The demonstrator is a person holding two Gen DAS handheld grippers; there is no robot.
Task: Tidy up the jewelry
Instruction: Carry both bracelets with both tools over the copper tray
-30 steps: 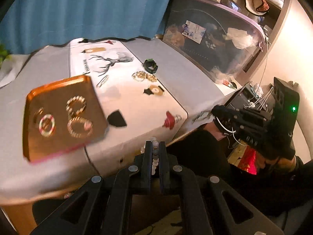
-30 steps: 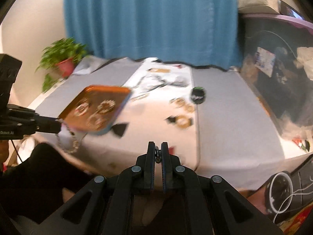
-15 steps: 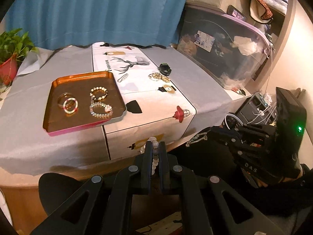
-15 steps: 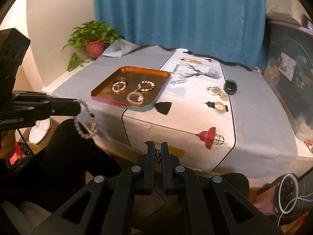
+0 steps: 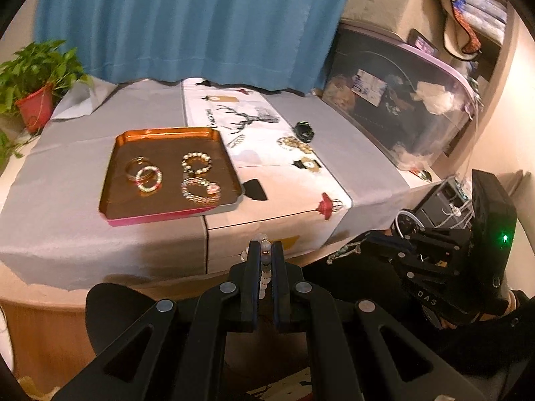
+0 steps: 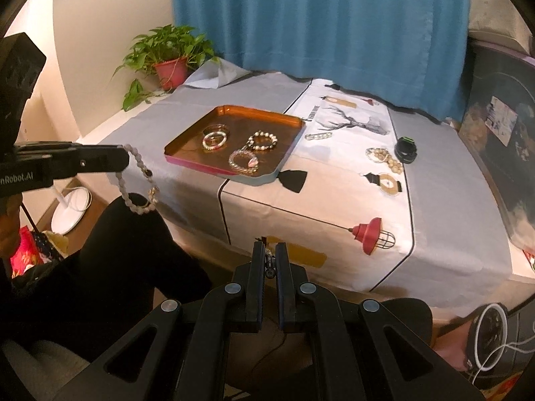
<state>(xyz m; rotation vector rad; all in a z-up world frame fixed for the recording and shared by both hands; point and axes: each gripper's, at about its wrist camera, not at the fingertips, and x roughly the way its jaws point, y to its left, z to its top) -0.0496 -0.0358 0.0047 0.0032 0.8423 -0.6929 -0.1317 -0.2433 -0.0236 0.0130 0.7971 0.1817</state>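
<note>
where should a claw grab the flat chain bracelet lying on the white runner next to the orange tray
Take the flat gold chain bracelet across its narrow width near the middle, coming straight down from above. It lies flat and stretched out as a thin strip on the white printed table runner, clear of the orange metal tray beside it, so fingers set crosswise span it and an end grip would let it dangle.

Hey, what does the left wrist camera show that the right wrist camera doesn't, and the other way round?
Only the left wrist view shows the shelves stacked at far right, and the right gripper from outside with a thin chain at its tip.

Only the right wrist view shows the beaded bracelet dangling in a full loop from the left gripper, plus a white round object on the floor.

Both show the orange tray with four bracelets, the potted plant, the blue curtain and loose jewelry on the patterned runner.
</note>
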